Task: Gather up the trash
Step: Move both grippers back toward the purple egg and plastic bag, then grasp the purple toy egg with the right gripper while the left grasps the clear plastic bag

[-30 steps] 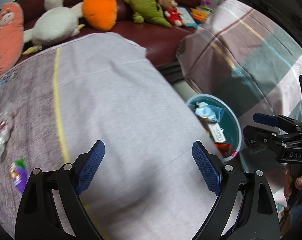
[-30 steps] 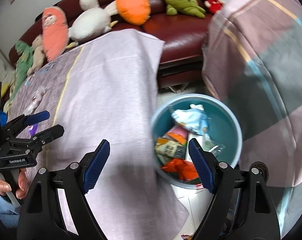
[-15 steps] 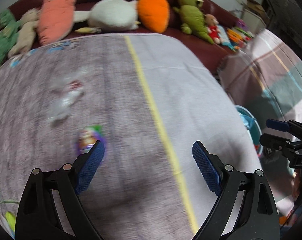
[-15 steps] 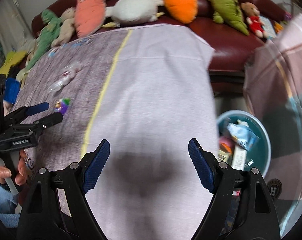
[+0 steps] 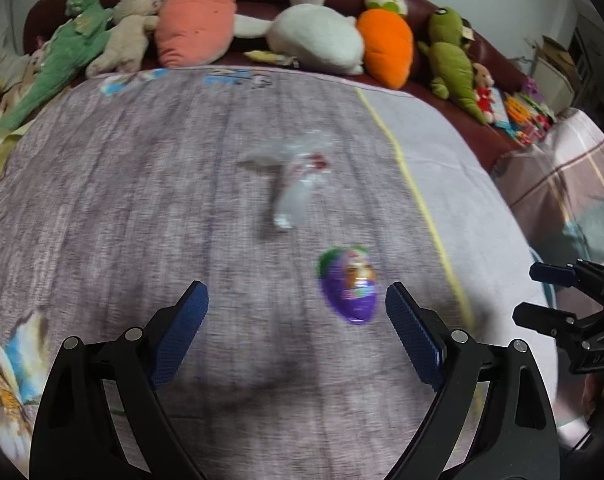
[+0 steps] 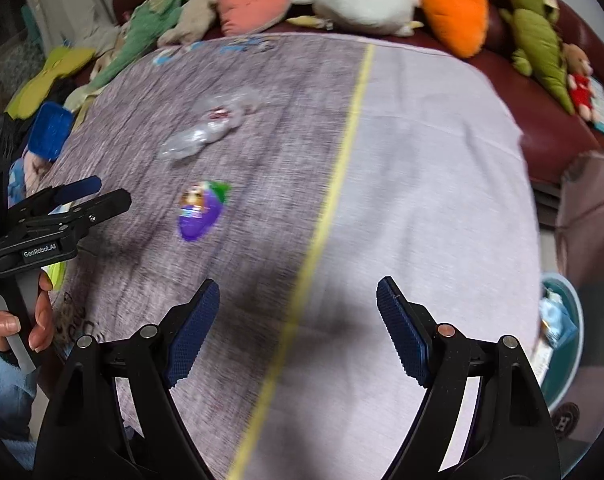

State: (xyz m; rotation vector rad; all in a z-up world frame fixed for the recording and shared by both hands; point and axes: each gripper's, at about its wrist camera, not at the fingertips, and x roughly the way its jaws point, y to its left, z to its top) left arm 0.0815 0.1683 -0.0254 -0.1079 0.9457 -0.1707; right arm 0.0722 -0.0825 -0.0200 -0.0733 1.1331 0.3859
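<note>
Tongs both spread, empty: left tongs (image 5: 297, 322) near purple wrapper (image 5: 349, 288), clear wrapper (image 5: 298, 184) farther; right tongs (image 6: 298, 322) over cloth-covered surface (image 6: 422, 160).

Glossy purple wrapper (image 5: 352, 288) on matt (woven) tablecloth (image 5: 142, 208).

A home living room: plush toys (image 5: 314, 36) line a maroon sofa (image 6: 542, 120) (leather-look) behind a cloth-covered table (image 5: 142, 200).

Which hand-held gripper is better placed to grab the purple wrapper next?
Left. The purple wrapper lies just ahead of the open left hand-held gripper, near its right finger. The right hand-held gripper, also open, hangs over the yellow stripe, with the wrapper off to its left.
</note>
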